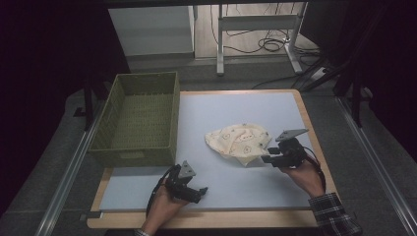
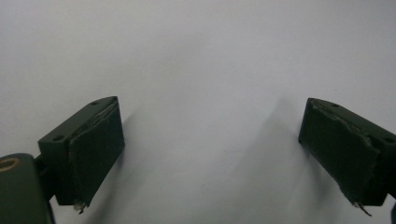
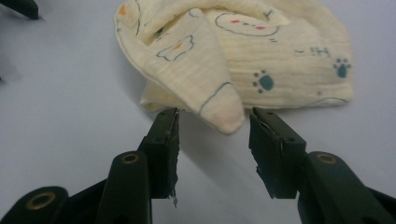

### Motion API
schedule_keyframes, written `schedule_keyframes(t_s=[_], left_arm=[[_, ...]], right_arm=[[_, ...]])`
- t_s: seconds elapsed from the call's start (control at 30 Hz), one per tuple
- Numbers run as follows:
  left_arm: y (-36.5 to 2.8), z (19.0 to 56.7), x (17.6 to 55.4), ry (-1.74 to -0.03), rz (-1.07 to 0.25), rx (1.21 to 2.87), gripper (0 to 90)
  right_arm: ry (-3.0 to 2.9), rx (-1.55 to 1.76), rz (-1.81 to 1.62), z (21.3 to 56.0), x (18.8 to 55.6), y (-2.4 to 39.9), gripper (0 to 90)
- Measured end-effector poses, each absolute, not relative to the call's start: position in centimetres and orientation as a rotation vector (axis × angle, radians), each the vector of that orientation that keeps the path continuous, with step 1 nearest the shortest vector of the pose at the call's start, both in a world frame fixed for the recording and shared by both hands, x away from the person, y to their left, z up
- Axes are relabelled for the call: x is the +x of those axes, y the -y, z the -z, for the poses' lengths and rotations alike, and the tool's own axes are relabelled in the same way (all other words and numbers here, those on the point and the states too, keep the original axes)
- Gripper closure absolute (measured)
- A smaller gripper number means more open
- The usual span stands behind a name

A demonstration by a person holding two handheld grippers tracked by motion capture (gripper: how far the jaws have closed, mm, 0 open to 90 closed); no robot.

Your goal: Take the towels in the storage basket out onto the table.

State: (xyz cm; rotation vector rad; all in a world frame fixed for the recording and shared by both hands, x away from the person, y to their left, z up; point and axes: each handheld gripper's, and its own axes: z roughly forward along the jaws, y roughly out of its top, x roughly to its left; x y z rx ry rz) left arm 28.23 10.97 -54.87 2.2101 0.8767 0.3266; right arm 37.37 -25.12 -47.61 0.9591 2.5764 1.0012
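While its jaws stand partly apart with nothing pinched, the right gripper [image 3: 212, 133] frames a drooping corner of the cream printed cloth [image 3: 243, 60], lined up to bite there. That cloth lies crumpled on the grey mat [image 1: 231, 110], right of the woven basket [image 1: 140, 147], probably its destination. Waiting near the front edge, the left gripper [image 1: 195, 192] rests wide and empty.

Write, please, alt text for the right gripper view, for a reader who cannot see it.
A crumpled cream cloth printed with paw marks and cartoon outlines lies on a pale grey table. The right gripper points at it with its two black jaws open, one on each side of a hanging corner of the cloth, not pressing on it.
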Motion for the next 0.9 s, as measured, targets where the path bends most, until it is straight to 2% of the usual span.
schedule_keyframes(t_s=[0.03, 0.07, 0.1, 0.13, 0.17, 0.43, 0.77, 0.83, 0.9], left_arm=[[-11.0, 54.9, 28.2, -0.877, -0.326, 2.210, 6.8], [-11.0, 54.9, 28.2, -0.877, -0.326, 2.209, 6.8], [-11.0, 54.9, 28.2, -0.877, -0.326, 2.209, 6.8], [-11.0, 54.9, 28.2, -0.877, -0.326, 2.210, 6.8], [-11.0, 54.9, 28.2, -0.877, -0.326, 2.209, 6.8], [-11.0, 54.9, 28.2, -0.877, -0.329, 2.208, 6.7], [-11.0, 54.9, 28.2, -0.878, -0.329, 2.206, 6.8], [-11.0, 54.9, 28.2, -0.877, -0.329, 2.207, 6.7], [-11.0, 54.9, 28.2, -0.878, -0.330, 2.206, 6.8]], right_arm=[[-2.573, 0.954, -0.989, 47.8, 37.4, 24.9, 60.0], [-2.561, 0.931, -0.980, 47.9, 37.5, 24.4, 71.0], [-2.556, 0.918, -0.985, 47.9, 37.5, 24.2, 77.6], [-2.556, 0.912, -1.002, 47.9, 37.5, 24.0, 83.6], [-2.560, 0.897, -1.030, 47.7, 37.3, 23.7, 85.2], [-2.654, 0.741, -1.126, 46.2, 34.9, 18.9, 85.7], [-2.795, 0.597, -1.159, 47.2, 34.0, 11.4, 85.5], [-2.829, 0.578, -1.144, 47.6, 33.9, 10.2, 82.6], [-2.839, 0.571, -1.130, 47.8, 34.0, 9.7, 75.9]])
